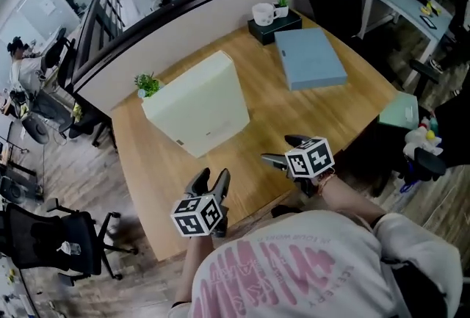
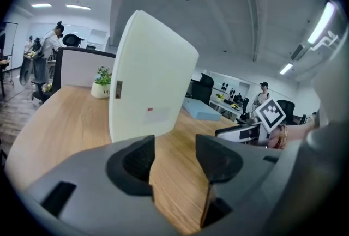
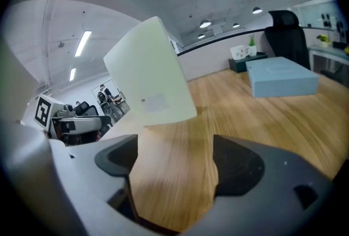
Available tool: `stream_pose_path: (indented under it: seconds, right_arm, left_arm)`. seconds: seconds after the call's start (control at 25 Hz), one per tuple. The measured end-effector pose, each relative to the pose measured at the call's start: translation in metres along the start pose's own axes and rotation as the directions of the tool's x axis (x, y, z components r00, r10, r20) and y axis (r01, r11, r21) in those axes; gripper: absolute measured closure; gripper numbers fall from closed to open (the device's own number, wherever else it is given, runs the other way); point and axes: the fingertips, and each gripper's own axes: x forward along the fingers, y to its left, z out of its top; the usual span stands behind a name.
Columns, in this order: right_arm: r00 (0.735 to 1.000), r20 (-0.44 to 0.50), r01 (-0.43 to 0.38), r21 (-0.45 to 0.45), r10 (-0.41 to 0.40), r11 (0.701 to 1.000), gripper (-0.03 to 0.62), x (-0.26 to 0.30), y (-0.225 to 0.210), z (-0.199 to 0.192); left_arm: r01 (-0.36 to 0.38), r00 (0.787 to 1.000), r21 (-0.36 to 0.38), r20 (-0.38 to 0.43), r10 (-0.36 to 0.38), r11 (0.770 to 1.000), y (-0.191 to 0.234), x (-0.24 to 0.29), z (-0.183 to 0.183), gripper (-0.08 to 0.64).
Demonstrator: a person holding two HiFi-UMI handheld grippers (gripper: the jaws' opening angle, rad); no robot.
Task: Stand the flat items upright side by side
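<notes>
Blue box [image 1: 310, 58]: flat near surface's [image 1: 147, 184] far right corner; probably stiff, light, smooth; take opposite long edges; left gripper [image 1: 211, 181], right gripper [image 1: 285, 150]: jaws released, empty; cream box [image 1: 197, 102] upright.

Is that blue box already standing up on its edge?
No, the blue box lies flat on the wooden table, with its broad face turned up.

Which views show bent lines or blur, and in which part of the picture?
Head view: fisheye bends the table edge. Left gripper view: dark round border, cream box fairly sharp, left tongs soft. Right gripper view: same border, wood grain between the right tongs smeared.
</notes>
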Motion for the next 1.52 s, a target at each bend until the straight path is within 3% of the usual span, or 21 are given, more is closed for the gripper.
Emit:
stream_pose_path:
  seconds: [0.2,0.4,0.56,0.72,0.92,1.16,1.52]
  right_arm:
    - [0.998,0.015,0.054,0.156,-0.057,0.986,0.164,-0.03,-0.007,-0.042]
    - [0.993,-0.011,0.117,0.182,-0.117,0.976,0.164,-0.071,-0.015,-0.085]
    - [0.994,-0.001,0.111,0.229,-0.114,0.967,0.165,-0.09,-0.019,-0.096]
    - [0.99,0.038,0.121,0.266,-0.136,0.956,0.184,-0.103,-0.038,-0.086]
    - [0.995,0.046,0.072,0.289,-0.089,0.954,0.185,-0.106,-0.076,-0.076]
    - [0.995,0.041,0.081,0.276,-0.096,0.958,0.187,-0.122,-0.167,-0.037]
    - [0.993,0.068,0.072,0.272,-0.094,0.96,0.187,-0.156,-0.292,0.01]
  left_arm:
    - [0.044,0.999,-0.022,-0.029,-0.045,0.999,-0.02,-0.009,-0.042,0.321]
    - [0.083,0.996,-0.078,-0.039,-0.086,0.993,-0.042,-0.008,-0.068,0.319]
    - [0.13,0.988,-0.055,-0.081,-0.134,0.99,-0.071,-0.004,-0.074,0.318]
    - [0.14,0.985,-0.037,-0.093,-0.143,0.989,-0.091,0.002,-0.064,0.319]
    - [0.094,0.992,-0.069,-0.081,-0.1,0.993,-0.109,0.038,-0.054,0.319]
    - [0.047,0.996,-0.119,-0.076,-0.056,0.992,-0.148,0.112,-0.029,0.318]
    - [0.062,0.998,-0.162,-0.007,-0.064,0.985,-0.225,0.22,0.011,0.31]
